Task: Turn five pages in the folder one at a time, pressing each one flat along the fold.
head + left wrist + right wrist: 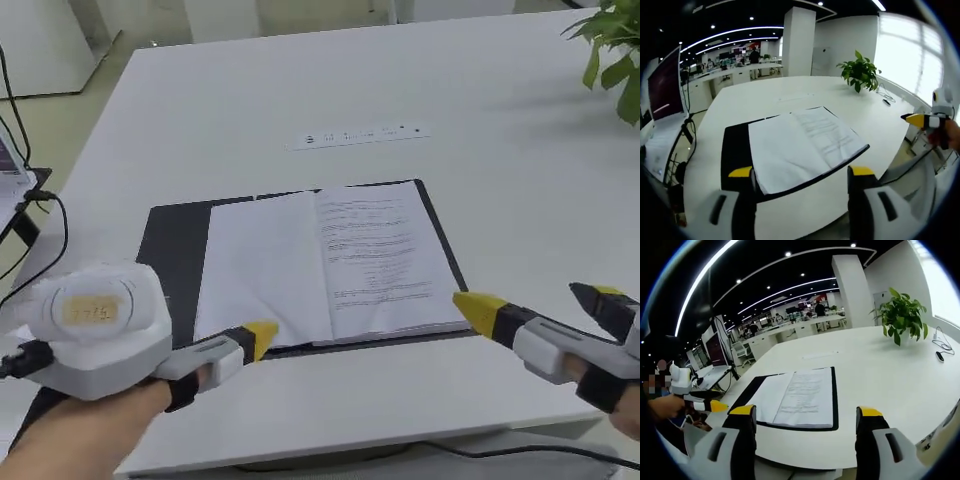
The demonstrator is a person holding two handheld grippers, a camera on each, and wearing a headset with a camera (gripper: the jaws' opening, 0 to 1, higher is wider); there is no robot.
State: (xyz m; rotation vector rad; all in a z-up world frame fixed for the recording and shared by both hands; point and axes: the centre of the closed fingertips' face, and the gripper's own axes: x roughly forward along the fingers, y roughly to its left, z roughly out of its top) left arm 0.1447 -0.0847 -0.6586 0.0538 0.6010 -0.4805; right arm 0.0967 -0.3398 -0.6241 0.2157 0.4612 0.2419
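Observation:
A black folder (176, 250) lies open on the white table, a blank page (262, 270) on its left side and a printed page (378, 258) on its right. The folder (735, 145) also appears in the left gripper view, and the same folder (795, 397) lies ahead in the right gripper view. My left gripper (802, 172) is open, held off the folder's near left corner. My right gripper (806, 412) is open too, hovering off the folder's near right side, touching nothing. In the head view the left gripper (255, 338) and right gripper (540, 300) flank the folder's front edge.
A flat labelled strip (360, 135) lies on the table beyond the folder. A potted plant (612, 50) stands at the far right corner. A laptop (662, 95) and cables (40, 215) sit off the table's left edge. The table's front edge (350, 445) is close to me.

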